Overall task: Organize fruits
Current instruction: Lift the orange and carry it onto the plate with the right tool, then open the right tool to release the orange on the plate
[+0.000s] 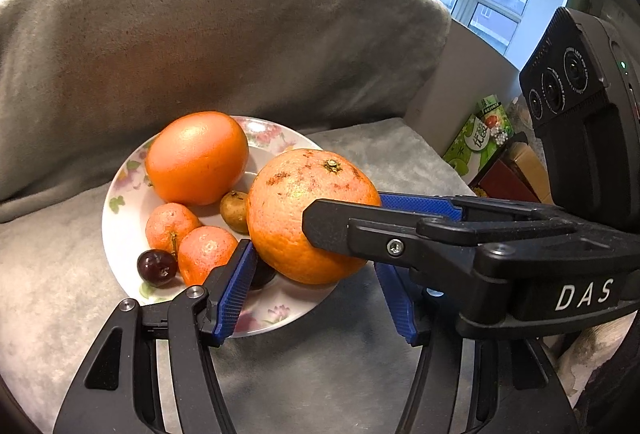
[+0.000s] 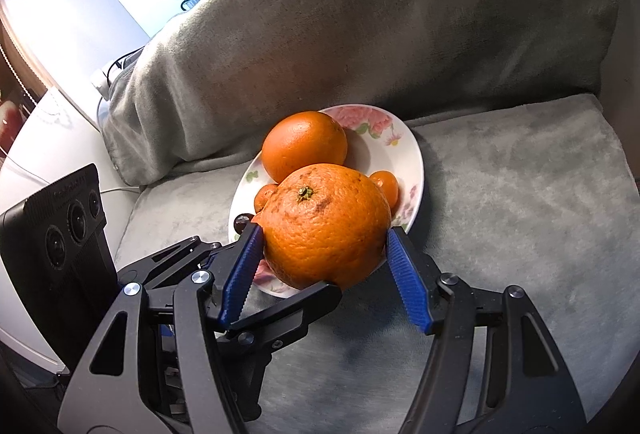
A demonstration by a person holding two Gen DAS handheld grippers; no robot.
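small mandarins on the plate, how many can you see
2 in the left wrist view: one mandarin at the plate's left front, another mandarin touching it, nearer the camera. The held big orange may hide more behind it.

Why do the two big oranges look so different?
The front orange is bigger, with brown scuffs and a green stem nub; the back orange looks smooth and clean. The front orange is squeezed between blue fingers at the plate's edge; the back orange just rests on the plate. Both are round and bright orange.
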